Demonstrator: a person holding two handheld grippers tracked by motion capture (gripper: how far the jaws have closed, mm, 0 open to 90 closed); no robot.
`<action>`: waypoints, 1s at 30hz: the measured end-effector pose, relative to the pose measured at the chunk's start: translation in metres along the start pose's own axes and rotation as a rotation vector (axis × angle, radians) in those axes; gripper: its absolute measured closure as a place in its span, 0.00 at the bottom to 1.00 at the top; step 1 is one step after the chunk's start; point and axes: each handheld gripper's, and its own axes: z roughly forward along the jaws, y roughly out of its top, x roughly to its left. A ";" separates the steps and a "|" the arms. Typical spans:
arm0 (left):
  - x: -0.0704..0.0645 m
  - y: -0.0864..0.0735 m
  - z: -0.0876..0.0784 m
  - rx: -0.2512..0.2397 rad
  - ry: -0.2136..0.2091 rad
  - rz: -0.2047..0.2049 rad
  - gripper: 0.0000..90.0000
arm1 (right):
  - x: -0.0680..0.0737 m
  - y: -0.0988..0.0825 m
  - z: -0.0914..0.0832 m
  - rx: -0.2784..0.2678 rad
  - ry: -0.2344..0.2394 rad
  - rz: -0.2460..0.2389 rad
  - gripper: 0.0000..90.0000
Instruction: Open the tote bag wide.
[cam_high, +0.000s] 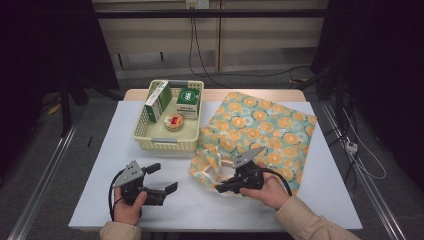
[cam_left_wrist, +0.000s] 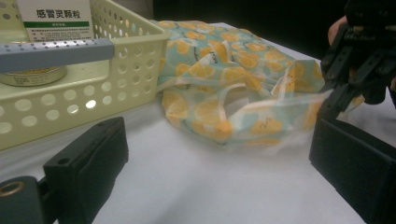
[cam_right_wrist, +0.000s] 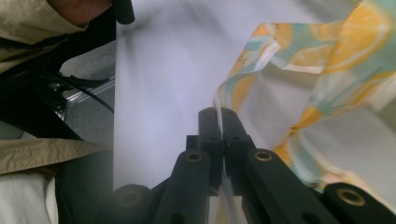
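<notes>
progress is early: your right tool is clenched on the near edge of the orange-print cloth bag (flat on the counter), your left tool released; basket items remain unpacked.

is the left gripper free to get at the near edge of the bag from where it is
Probably yes: the left gripper is open and empty, with bare table between it and the bag, whose edge the right gripper already pinches.

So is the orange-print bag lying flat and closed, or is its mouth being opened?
Being opened: the right gripper is shut on the bag mouth's edge, lifting one layer; the rest lies flat on the table.
</notes>
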 end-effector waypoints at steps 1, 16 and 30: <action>0.000 0.000 0.000 -0.001 0.002 -0.003 0.05 | 0.001 -0.001 0.002 0.008 0.001 -0.002 0.91; 0.002 0.000 -0.002 -0.004 0.005 -0.003 0.05 | -0.020 0.012 -0.048 -0.036 -0.211 -0.012 0.40; 0.002 -0.002 -0.001 0.003 0.004 -0.008 0.05 | -0.039 -0.022 -0.024 0.159 -0.319 -0.101 0.69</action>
